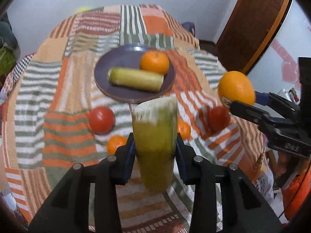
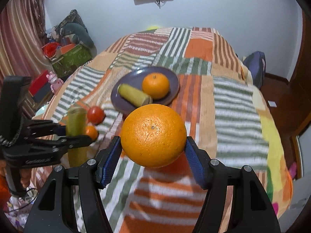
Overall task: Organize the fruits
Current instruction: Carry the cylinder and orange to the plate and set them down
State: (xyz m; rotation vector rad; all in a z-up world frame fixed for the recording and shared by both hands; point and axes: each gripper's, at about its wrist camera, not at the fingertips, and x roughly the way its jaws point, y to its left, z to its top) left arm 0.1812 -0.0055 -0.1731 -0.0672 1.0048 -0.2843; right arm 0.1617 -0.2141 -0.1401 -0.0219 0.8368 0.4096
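My left gripper (image 1: 155, 145) is shut on a yellow-green stalk piece (image 1: 155, 134), held upright above the striped cloth; the same stalk piece (image 2: 76, 122) shows at the left in the right wrist view. My right gripper (image 2: 152, 147) is shut on a large orange (image 2: 153, 135), lifted off the table, and that orange (image 1: 236, 88) appears at the right of the left wrist view. A purple plate (image 1: 120, 62) farther back holds a second stalk piece (image 1: 136, 79) and a small orange (image 1: 154, 62). Two tomatoes (image 1: 101, 120) (image 1: 218, 117) and two small oranges (image 1: 115, 144) (image 1: 183, 129) lie on the cloth.
The table wears a patchwork striped cloth (image 2: 233, 104) that hangs over its edges. Boxes and clutter (image 2: 68, 56) sit on the floor to the left, a wooden door (image 1: 250, 25) stands at the right, and a dark bag (image 2: 254, 66) lies behind the table.
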